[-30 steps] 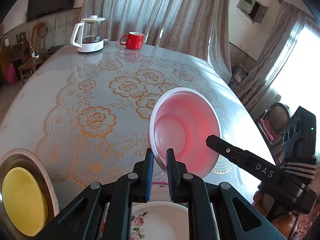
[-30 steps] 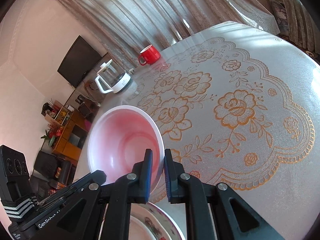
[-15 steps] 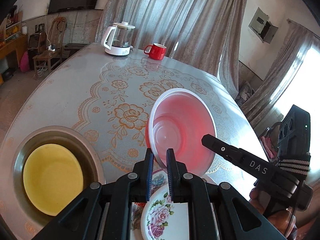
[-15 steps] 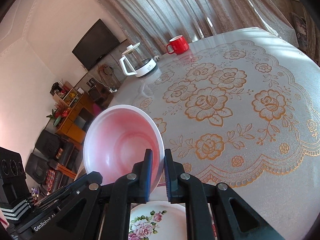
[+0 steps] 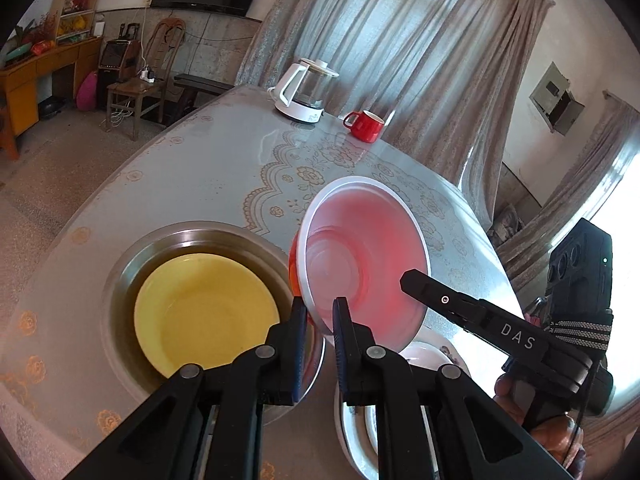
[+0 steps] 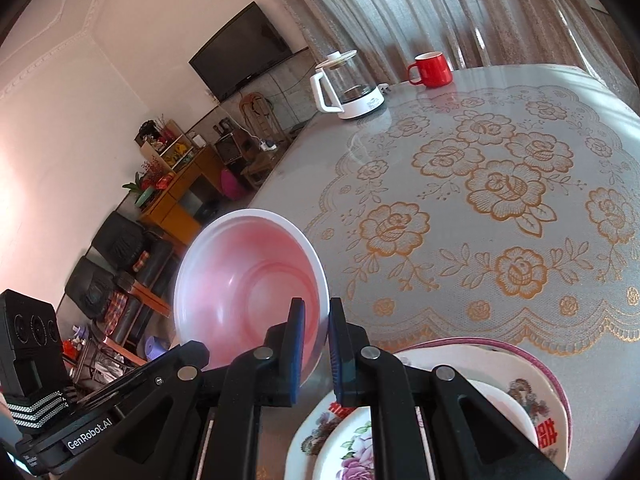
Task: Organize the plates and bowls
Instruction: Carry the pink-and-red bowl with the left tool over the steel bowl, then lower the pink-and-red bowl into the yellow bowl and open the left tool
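Both grippers pinch bowl; base apparently hidden.

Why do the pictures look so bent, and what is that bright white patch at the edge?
Left wrist view: fisheye lens curves the table and blacks the corners; window daylight blows out the right edge. Right wrist view: same bending, glare off the tabletop near the kettle.

Both black grippers, left gripper and right gripper, show blue pads, silver screws, white lettering.
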Demonstrator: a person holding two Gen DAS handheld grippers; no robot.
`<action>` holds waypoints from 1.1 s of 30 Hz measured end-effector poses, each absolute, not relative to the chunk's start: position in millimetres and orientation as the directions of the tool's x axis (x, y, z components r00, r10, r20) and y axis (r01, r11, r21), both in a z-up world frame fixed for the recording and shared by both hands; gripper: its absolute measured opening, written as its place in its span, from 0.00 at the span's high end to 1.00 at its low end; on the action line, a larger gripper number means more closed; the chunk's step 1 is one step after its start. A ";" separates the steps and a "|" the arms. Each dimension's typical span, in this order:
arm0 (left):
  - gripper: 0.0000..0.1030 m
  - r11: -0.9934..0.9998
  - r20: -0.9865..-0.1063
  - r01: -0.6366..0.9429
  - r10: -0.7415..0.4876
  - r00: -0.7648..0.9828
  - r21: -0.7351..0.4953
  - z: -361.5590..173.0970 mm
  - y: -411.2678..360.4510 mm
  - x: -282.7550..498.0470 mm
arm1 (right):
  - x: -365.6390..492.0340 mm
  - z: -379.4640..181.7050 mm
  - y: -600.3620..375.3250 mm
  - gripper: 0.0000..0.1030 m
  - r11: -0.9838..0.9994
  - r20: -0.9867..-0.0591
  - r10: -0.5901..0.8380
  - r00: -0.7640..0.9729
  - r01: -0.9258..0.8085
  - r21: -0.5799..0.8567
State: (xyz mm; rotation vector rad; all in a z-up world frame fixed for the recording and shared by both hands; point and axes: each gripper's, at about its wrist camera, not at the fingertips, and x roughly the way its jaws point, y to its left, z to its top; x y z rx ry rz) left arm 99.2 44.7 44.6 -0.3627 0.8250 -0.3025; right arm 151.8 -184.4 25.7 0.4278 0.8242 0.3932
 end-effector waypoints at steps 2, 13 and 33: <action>0.88 0.893 -0.650 0.095 -0.390 0.652 -0.440 44.3 58.0 95.5 | 154.1 26.0 -171.5 0.90 0.839 -0.616 0.509 0.601 -0.188 0.510; 0.88 0.882 -0.672 -0.018 -0.346 0.654 -0.471 22.5 111.4 83.0 | 156.1 21.4 -109.4 0.89 0.832 -0.650 0.551 0.524 -0.284 0.476; 0.88 0.869 -0.725 -0.090 -0.345 0.596 -0.487 -11.9 123.9 87.2 | 161.6 -11.8 -83.8 0.85 0.844 -0.718 0.537 0.443 -0.273 0.462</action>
